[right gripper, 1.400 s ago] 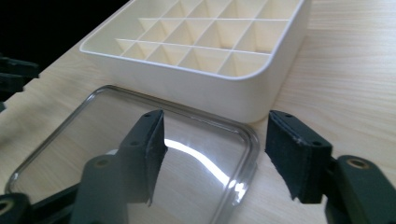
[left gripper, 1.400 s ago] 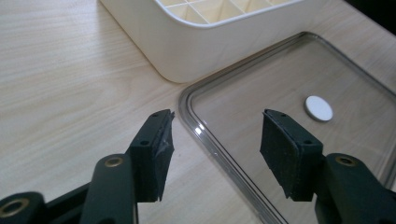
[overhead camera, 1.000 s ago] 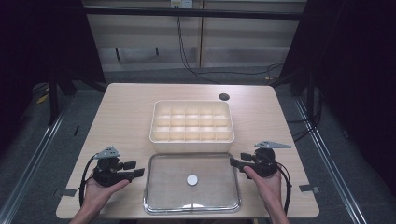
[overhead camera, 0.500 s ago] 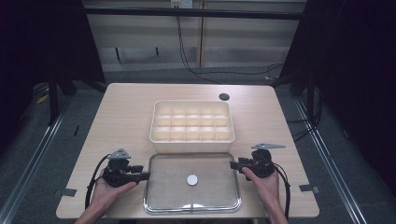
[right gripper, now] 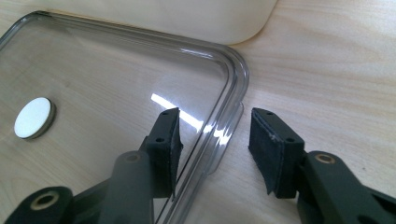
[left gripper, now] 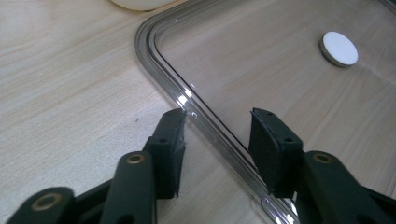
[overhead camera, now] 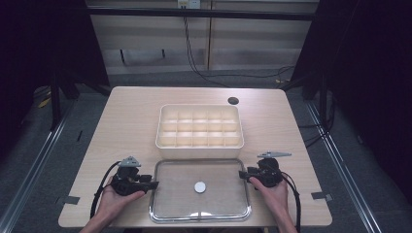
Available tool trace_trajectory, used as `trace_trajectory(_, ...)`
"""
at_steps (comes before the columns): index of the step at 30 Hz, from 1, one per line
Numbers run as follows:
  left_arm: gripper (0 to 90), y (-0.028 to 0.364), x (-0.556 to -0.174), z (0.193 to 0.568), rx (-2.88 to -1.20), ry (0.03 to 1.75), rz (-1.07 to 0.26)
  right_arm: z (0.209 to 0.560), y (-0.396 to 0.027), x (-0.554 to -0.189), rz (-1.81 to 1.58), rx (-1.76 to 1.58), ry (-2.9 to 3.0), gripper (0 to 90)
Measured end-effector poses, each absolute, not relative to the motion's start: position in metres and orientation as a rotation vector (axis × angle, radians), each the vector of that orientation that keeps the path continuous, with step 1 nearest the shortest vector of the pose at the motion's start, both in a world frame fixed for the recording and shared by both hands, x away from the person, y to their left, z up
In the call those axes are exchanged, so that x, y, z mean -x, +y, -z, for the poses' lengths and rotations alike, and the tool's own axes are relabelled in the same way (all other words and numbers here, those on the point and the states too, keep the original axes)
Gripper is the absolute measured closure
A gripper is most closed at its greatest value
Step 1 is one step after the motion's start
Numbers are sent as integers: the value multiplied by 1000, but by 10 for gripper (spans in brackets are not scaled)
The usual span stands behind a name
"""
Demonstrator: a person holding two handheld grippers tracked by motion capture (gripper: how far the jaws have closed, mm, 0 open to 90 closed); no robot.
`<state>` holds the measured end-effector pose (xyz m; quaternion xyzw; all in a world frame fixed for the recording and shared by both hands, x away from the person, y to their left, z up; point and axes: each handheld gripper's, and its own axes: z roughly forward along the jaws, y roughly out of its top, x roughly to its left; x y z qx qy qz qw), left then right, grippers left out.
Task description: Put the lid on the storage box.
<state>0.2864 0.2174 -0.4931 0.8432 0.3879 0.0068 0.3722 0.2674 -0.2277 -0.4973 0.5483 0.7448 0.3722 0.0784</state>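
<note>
The clear lid (overhead camera: pixel 200 188) lies flat at the near edge of the tabletop (overhead camera: pixel 131 116), just in front of the compartment box (overhead camera: pixel 199 125), its long axis running left to right; your left gripper (left gripper: pixel 217 140) straddles its left rim with jaws apart; your right gripper (right gripper: pixel 215 140) straddles the right rim, equally spread; neither pad seems to press yet, though glare blurs that; both hands sit equally near.

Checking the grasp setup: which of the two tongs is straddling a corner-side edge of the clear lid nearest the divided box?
The right tongs: their open jaws straddle the lid rim just below its corner by the box. The left tongs straddle a straight stretch.
</note>
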Motion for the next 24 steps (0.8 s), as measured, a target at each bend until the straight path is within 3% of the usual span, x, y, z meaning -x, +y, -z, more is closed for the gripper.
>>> trace_trajectory(6, 640, 214, -286, 494, -2171, 976, -17, 500, -228, -268, -1191, -1690, 2213, 551)
trace_trajectory(24, 662, 214, -289, 494, -2165, 981, -37, 513, -251, -267, -1525, -1996, 2063, 619)
